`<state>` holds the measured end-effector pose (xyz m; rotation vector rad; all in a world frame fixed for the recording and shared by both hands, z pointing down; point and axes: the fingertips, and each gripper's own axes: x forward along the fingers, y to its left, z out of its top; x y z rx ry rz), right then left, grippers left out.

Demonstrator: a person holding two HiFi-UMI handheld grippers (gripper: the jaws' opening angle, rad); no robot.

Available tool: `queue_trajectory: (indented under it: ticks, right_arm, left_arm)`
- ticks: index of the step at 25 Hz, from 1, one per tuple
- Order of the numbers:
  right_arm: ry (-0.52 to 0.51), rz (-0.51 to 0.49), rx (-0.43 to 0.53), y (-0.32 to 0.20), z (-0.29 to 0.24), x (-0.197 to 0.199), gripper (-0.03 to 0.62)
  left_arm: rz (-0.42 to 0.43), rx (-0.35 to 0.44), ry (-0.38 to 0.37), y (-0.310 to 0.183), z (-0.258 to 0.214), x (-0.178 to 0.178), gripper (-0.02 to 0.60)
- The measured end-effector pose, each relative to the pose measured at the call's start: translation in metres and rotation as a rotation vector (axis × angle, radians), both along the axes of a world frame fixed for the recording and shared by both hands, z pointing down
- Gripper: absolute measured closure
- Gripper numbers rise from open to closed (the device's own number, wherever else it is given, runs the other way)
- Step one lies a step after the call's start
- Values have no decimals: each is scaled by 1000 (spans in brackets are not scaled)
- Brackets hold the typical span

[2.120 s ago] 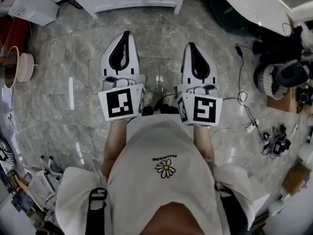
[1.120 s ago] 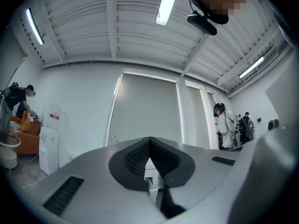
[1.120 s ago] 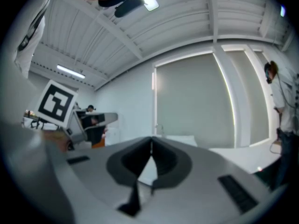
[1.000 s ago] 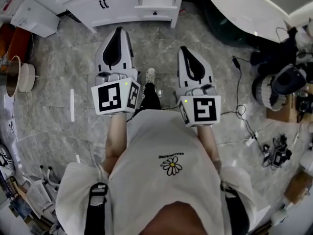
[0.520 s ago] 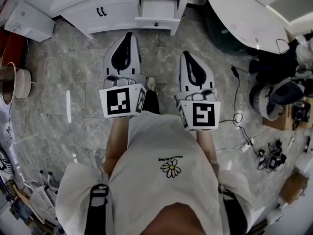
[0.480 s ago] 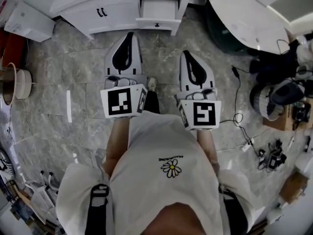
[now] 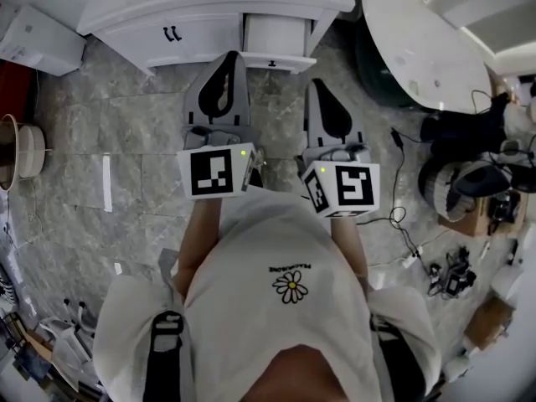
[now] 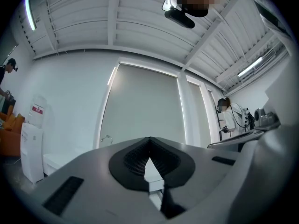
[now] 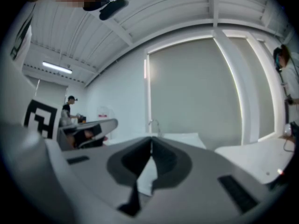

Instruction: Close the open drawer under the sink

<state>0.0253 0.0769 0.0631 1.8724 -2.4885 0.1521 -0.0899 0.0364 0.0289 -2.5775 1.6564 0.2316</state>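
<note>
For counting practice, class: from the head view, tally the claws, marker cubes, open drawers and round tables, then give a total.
Claws: 2, the left claw and the right claw
Marker cubes: 2
Open drawer: 1
Round table: 1
Total: 6

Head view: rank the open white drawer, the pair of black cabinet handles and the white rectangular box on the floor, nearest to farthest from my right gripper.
1. The open white drawer, just ahead of the right gripper.
2. The black cabinet handles, further left.
3. The white rectangular box, far left.
</note>
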Motion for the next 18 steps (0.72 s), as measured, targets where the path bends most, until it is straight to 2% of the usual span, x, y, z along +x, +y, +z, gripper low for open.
queue_trajectory:
  ticks: [5, 8, 11, 18]
  right_arm:
    - [-27, 39, -45, -38, 21, 3, 565]
    - [4, 48, -43, -61, 25, 0, 565]
    - [53, 63, -27, -73, 18, -1, 565]
    - [33, 78, -76, -87, 30, 12, 565]
  left_arm:
    - [3, -6, -23, -43, 4, -9, 561]
    - [19, -25, -53, -74, 12, -15, 561]
    - [23, -6, -78, -95, 13, -19, 561]
    - [-18, -10, -48, -111, 14, -26, 561]
